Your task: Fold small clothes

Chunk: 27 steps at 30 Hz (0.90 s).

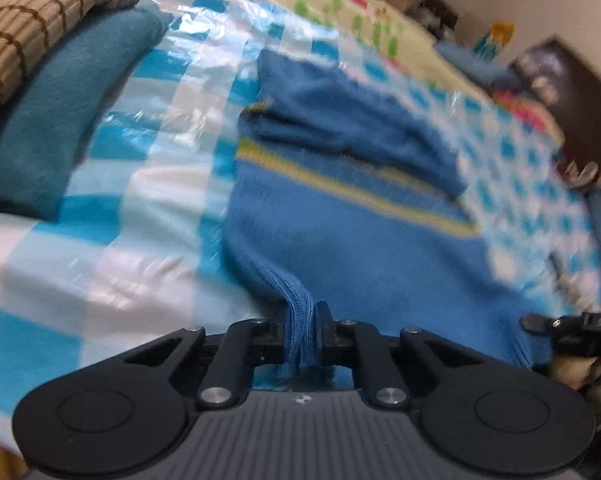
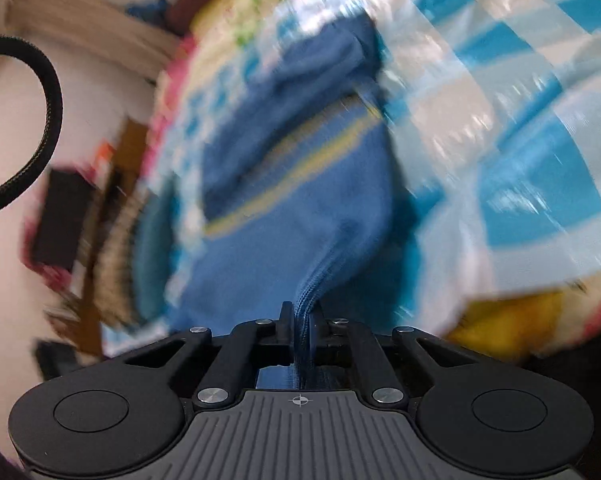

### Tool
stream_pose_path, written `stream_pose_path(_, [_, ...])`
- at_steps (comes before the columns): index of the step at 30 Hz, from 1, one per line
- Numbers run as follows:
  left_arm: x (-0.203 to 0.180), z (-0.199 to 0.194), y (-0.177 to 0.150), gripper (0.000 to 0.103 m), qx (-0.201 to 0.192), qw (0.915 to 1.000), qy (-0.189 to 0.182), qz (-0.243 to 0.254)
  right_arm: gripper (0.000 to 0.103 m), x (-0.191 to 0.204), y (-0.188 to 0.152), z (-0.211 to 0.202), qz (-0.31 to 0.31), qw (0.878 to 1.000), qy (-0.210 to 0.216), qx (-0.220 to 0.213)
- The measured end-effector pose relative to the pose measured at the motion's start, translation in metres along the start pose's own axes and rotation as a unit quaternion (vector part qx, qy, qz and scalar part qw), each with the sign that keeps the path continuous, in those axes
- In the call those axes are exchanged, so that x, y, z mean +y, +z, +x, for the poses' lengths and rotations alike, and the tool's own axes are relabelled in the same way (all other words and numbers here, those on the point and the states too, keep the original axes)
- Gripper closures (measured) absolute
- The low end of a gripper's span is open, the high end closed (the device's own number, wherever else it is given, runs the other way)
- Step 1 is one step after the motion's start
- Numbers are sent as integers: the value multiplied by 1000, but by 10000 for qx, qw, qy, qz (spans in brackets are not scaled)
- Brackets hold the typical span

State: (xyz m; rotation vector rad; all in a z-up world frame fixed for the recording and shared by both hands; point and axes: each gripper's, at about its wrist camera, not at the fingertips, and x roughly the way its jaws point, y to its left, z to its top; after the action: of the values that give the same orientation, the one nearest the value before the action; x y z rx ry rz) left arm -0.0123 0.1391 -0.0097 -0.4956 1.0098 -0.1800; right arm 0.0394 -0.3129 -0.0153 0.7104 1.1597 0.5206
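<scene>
A small blue knit sweater (image 1: pixel 360 248) with a yellow stripe lies on a blue-and-white checked plastic sheet (image 1: pixel 148 184); its sleeves are folded over its upper part. My left gripper (image 1: pixel 300 334) is shut on the ribbed hem at the near left corner. The right gripper (image 1: pixel 540 324) shows at the right edge, at the sweater's other near corner. In the right wrist view the sweater (image 2: pixel 284 216) stretches away and my right gripper (image 2: pixel 302 328) is shut on its bunched ribbed hem. That view is blurred.
A folded teal cloth (image 1: pixel 60 120) with a tan checked cloth (image 1: pixel 32 28) on top lies at the left. A patterned bedspread (image 1: pixel 340 4) lies beyond. The bed's edge and dark furniture (image 1: pixel 572 92) are at the right. A black cable (image 2: pixel 40 120) loops at left.
</scene>
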Motion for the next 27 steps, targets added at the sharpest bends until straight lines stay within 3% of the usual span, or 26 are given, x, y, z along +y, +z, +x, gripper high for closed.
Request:
stream_pose_path(4, [-8, 1, 39, 87, -396, 9974, -571, -174, 96, 15, 34, -5, 170, 9958, 678, -585])
stream_pose_path(8, [-11, 12, 98, 89, -945, 9905, -964, -261, 96, 26, 87, 5, 248, 9892, 933, -1101])
stream_pose_path(13, [0, 56, 167, 89, -1374, 9841, -991, -526, 96, 13, 157, 45, 661, 9794, 885, -1691])
stream_pose_path(15, [7, 78, 184, 89, -1437, 9849, -755, -602, 96, 1, 181, 68, 973, 9761, 857, -1745])
stream_pose_path(16, [11, 86, 188, 90, -1378, 9862, -672, -625, 96, -3, 194, 82, 981, 9768, 764, -1746])
stream_pose_path(19, [15, 96, 182, 89, -1112, 9881, -947, -486, 91, -11, 211, 112, 1048, 9815, 576, -1493])
stream_pose_path(23, [6, 99, 159, 72, -578, 9968, -521, 192, 91, -11, 205, 119, 515, 9891, 188, -1369])
stream_pose_path(27, [6, 103, 142, 68, -30, 9980, -481, 411, 86, -12, 191, 113, 420, 9909, 189, -1268])
